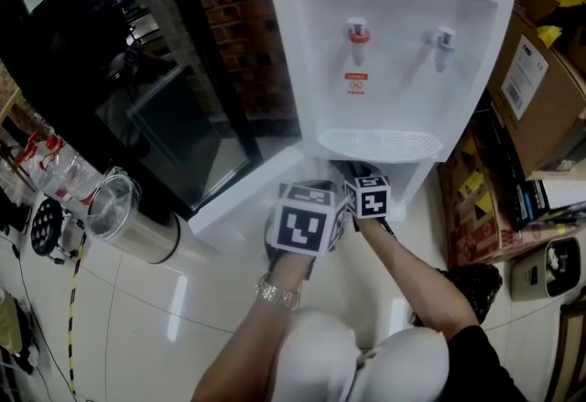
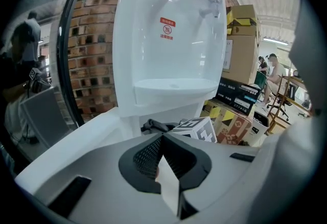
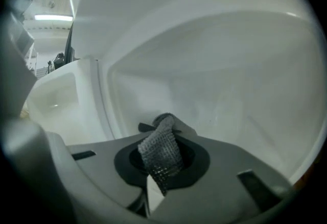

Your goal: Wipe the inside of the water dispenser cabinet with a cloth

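Fingers of the R gripper [image 3: 162, 133] pinch a grey mesh cloth [image 3: 161, 154], which sits inside the white cabinet [image 3: 230, 90] at the bottom of the water dispenser [image 1: 385, 43], close to its inner wall; apart from gripper & cloth the cabinet shows only bare walls. Fingers of the L gripper [image 2: 162, 141] are pressed together w/ nothing between them, just outside the cabinet opening, beside the open door [image 1: 243, 194]. A steel canister [image 1: 137, 226] w/ clear lid lies on the floor at left, contents not visible.
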{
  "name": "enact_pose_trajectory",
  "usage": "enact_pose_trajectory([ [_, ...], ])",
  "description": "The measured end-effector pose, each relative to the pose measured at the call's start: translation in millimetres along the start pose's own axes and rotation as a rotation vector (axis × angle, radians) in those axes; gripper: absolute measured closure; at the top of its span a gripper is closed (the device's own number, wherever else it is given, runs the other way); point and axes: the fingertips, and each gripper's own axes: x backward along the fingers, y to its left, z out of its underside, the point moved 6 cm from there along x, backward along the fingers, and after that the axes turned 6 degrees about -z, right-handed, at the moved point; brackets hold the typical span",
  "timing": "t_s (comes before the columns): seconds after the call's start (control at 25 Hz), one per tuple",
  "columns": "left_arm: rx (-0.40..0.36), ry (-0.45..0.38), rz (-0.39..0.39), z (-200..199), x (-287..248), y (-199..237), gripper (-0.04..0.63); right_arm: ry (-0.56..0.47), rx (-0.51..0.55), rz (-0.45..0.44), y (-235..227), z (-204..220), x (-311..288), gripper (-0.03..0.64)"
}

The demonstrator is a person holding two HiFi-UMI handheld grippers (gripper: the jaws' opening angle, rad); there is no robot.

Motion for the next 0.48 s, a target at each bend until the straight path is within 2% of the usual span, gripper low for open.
enact_pose_trajectory([
  [0.2,-0.013,0.004,-0.054,-0.2,3.8,7.7,0.592,0.029,-0.015,-0.01,-4.0,4.0,1.3,0.598],
  [0.48,0.008,-0.032,-0.128,-4.6,11.0,20.3,0.592,0.046,-0.081,0.134,-62.7,13.6,15.5,0.598],
])
